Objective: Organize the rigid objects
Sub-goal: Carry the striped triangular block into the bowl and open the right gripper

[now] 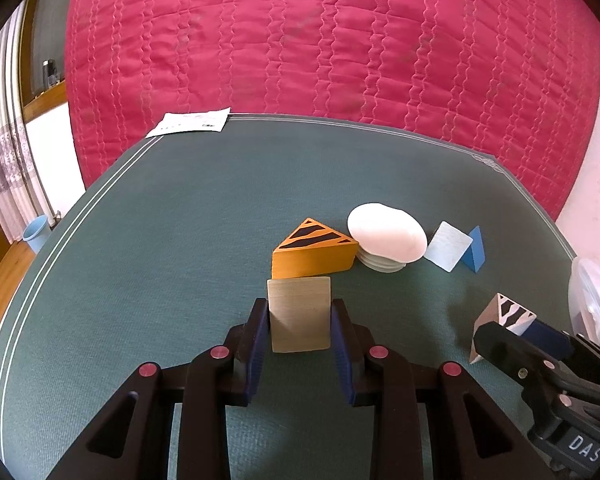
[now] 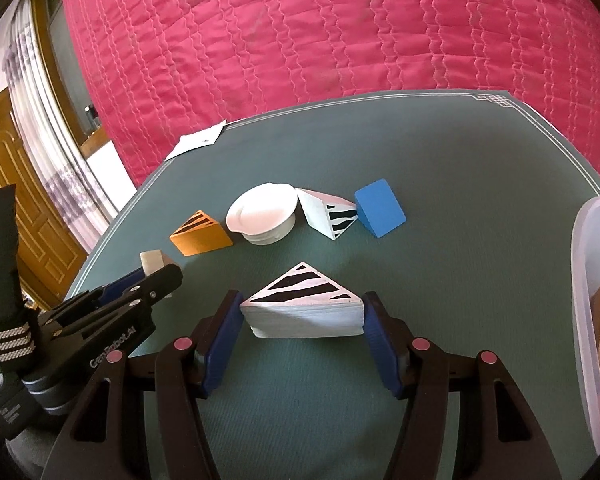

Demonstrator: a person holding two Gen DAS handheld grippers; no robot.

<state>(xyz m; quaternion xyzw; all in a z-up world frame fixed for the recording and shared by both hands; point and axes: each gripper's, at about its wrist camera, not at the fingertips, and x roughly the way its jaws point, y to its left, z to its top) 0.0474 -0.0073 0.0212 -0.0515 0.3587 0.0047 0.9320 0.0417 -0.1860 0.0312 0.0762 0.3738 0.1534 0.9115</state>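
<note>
Bin [image 2: 592, 280] at right edge is cut off, contents unclear.

A plain pale wooden block [image 1: 299, 314] is seen standing upright between blue pads. Just behind it, an orange wedge with black stripes [image 1: 314, 249] lies flat. Beside that wedge a white cap-shaped piece [image 1: 386, 236] is set, followed by a white zebra-striped wedge [image 2: 327, 212] and a blue block [image 2: 380, 208]. Nearer, a larger white wedge with black stripes [image 2: 302, 306] lies flat, striped face up.
</note>
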